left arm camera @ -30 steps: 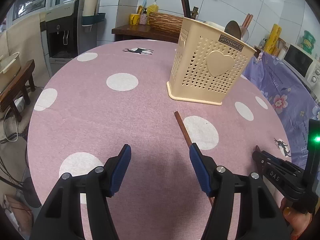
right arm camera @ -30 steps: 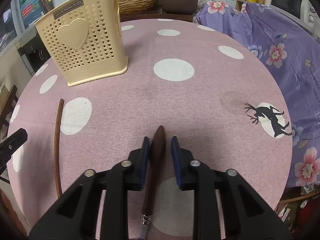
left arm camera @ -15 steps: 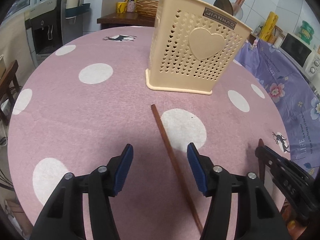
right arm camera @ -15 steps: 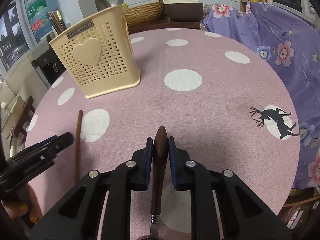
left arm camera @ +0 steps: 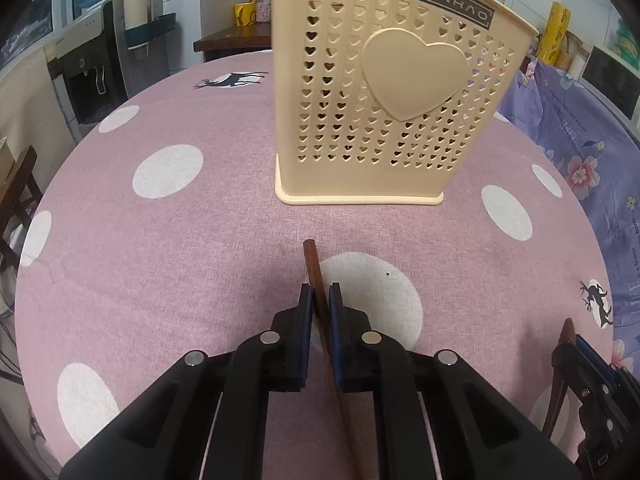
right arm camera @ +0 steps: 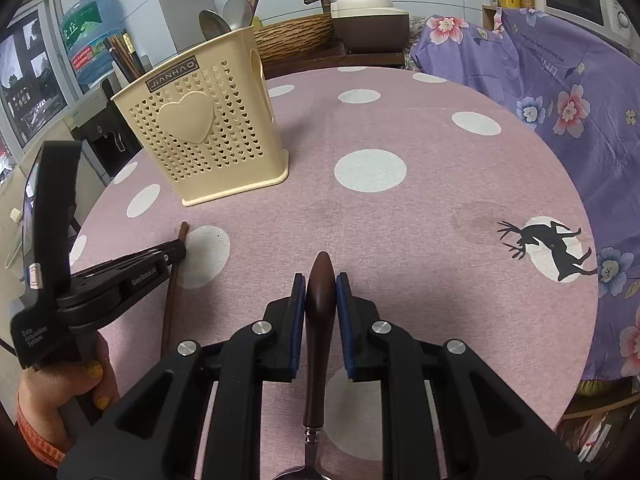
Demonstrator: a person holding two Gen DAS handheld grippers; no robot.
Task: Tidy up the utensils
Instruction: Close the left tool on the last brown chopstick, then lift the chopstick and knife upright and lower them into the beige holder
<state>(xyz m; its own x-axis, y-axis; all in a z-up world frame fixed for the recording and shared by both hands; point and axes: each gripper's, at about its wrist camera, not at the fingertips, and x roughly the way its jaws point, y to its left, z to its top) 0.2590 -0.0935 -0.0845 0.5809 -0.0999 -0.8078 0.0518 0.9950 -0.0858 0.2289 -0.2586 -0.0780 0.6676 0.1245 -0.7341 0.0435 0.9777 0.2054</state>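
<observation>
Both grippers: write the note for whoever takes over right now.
Left gripper: its fingers have just been closing and now pinch the thin wooden chopstick near its far end; the stick seems to lie on the table.
Right gripper: shut on the dark wooden handle of a utensil whose metal end sits below the fingers.
Utensil holder: upright ahead of both grippers, spoons already inside.
Done: both items gripped.
Left: lift each, drop it into the holder, release.

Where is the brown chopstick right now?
The chopstick lies on the pink dotted tablecloth just in front of the cream utensil holder, clamped between the left gripper fingers.
</observation>
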